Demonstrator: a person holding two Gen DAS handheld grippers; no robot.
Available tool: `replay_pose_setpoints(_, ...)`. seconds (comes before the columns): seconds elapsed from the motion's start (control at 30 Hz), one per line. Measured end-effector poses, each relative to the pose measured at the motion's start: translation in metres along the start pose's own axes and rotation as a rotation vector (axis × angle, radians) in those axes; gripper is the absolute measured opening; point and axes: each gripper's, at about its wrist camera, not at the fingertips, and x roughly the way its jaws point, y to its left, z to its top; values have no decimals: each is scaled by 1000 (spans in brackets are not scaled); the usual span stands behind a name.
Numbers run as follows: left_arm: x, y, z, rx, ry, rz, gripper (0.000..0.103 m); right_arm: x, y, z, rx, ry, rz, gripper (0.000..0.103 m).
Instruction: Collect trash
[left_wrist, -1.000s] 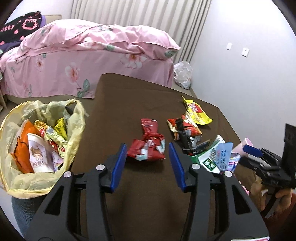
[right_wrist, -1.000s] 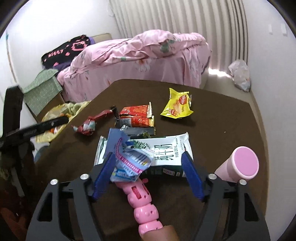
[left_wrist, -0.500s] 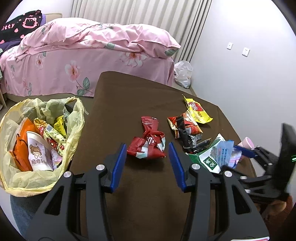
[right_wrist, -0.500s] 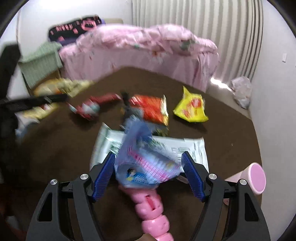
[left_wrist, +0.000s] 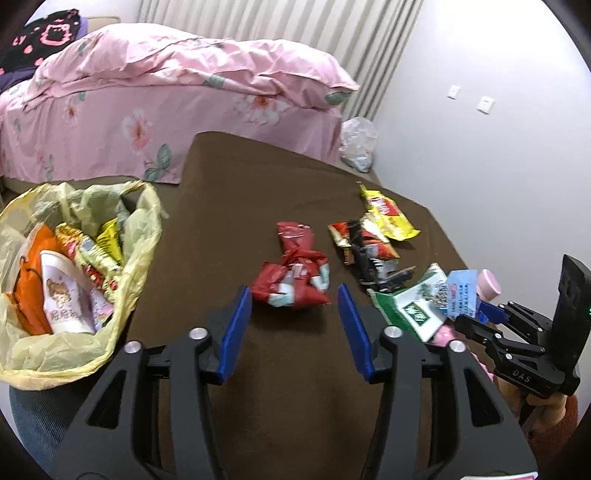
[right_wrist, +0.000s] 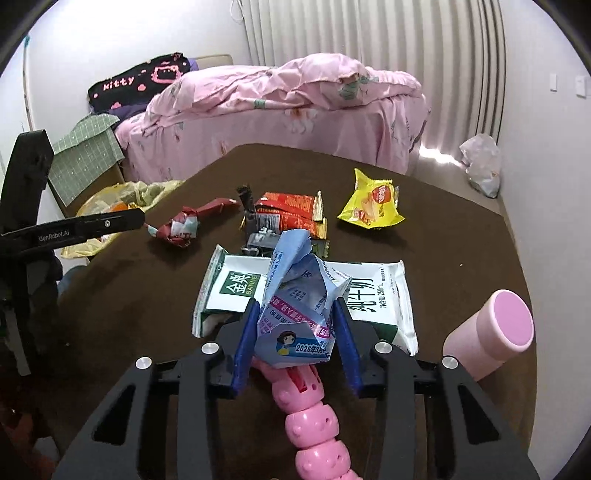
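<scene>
My right gripper (right_wrist: 295, 332) is shut on a crumpled light-blue carton (right_wrist: 295, 306), held just above a flattened green-and-white milk carton (right_wrist: 373, 291). My left gripper (left_wrist: 295, 314) is open, its jaws on either side of a crumpled red wrapper (left_wrist: 295, 277) on the brown table (left_wrist: 251, 199), a little short of it. Red and black snack wrappers (left_wrist: 365, 247) and a yellow snack bag (left_wrist: 388, 218) lie further right. A yellow trash bag (left_wrist: 74, 258), full of wrappers and a cup, stands at the table's left edge.
A pink cup (right_wrist: 495, 332) lies on its side at the table's right. A pink beaded toy (right_wrist: 314, 413) lies under my right gripper. A pink bed (left_wrist: 166, 96) stands behind the table. A white plastic bag (left_wrist: 358, 144) lies on the floor by the wall.
My right gripper has closed from wide open onto the light-blue carton. My left gripper has barely moved and stays open at the red wrapper.
</scene>
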Motion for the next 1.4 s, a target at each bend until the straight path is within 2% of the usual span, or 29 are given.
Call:
replay_pose_setpoints(0.07,1,-4,0,17,2,-38,62,-6,1,-2,-5,-16,-15,38)
replay_pose_setpoints(0.17,8,-8,2,21,43,-61,63,-11,2,-3,-10,-25,-24,38)
replay_pose_setpoints(0.23,11,-11,5,38,38,-14,62,-14,1,-5,-10,-29,-33,38)
replay_pose_setpoints(0.33,21,-11,13,48,64,101,62,-17,-1,-8,-2,-31,-41,38)
replay_pose_setpoints(0.4,24,-9,14,11,84,145,62,-17,-4,-10,13,-33,-40,38)
replay_pose_setpoints(0.47,21,-5,11,-90,98,193,62,-17,-6,-12,25,-37,-37,38)
replay_pose_setpoints(0.53,17,-10,5,-156,103,155,61,-17,-8,-13,37,-42,-33,38)
replay_pose_setpoints(0.63,23,-19,-1,-144,129,121,61,-17,-9,-17,44,-47,-28,38)
replay_pose_setpoints(0.73,39,-15,5,-157,125,118,61,-17,-8,-15,41,-47,-34,38)
replay_pose_setpoints(0.87,60,-6,21,-154,118,165,61,-17,-11,-20,43,-53,-41,38)
replay_pose_setpoints(0.9,62,-6,24,-150,110,187,59,-17,-12,-22,45,-51,-39,38)
replay_pose_setpoints(0.97,66,-4,29,-139,111,196,47,-16,-14,-25,49,-45,-24,38)
replay_pose_setpoints(1.1,67,-7,31,-119,105,182,39,-14,-13,-26,46,-41,-16,38)
replay_pose_setpoints(1.4,45,-25,28,-30,42,133,38,-16,-8,-25,36,-44,-12,38)
